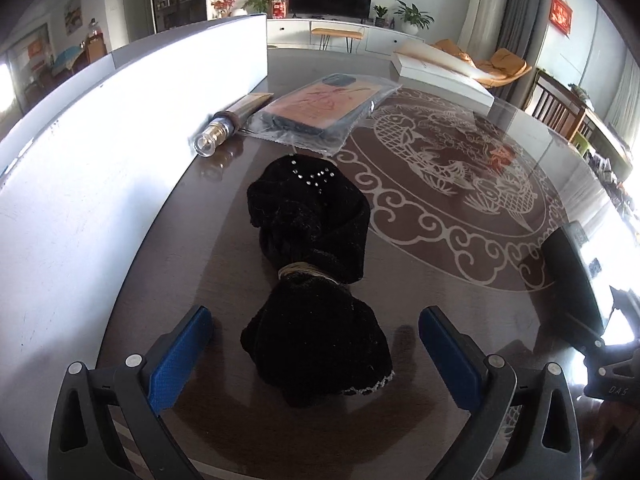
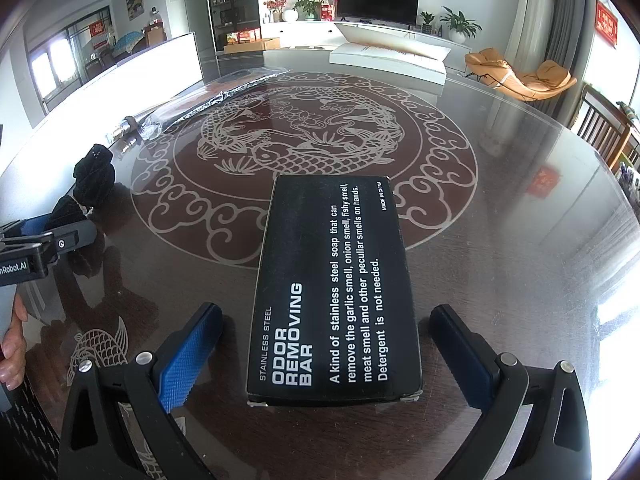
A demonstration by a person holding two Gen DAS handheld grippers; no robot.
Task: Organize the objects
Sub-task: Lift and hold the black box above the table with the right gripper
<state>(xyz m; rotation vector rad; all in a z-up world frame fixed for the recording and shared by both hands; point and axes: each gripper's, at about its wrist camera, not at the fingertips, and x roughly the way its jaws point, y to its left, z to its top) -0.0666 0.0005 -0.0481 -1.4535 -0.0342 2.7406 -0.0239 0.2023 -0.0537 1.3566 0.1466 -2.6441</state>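
A black knitted bundle [image 1: 312, 280], tied in the middle with pale cord, lies on the dark glass table [image 1: 440, 264]. My left gripper [image 1: 316, 352] is open, its blue pads [image 1: 180, 356] either side of the bundle's near end without touching it. In the right wrist view a black box [image 2: 332, 288] printed "ODOR REMOVING BAR" lies flat between the fingers of my open right gripper [image 2: 324, 360], with gaps on both sides. The bundle [image 2: 94, 180] and the left gripper [image 2: 60, 236] also show at the left of that view.
A white panel [image 1: 100, 160] stands along the table's left side. Beside it lie a tube with a clear cap [image 1: 224, 128] and a plastic bag holding a reddish flat item [image 1: 320, 112]. A white flat box [image 2: 388, 60] sits at the far edge. A hand [image 2: 12, 340] shows at the left.
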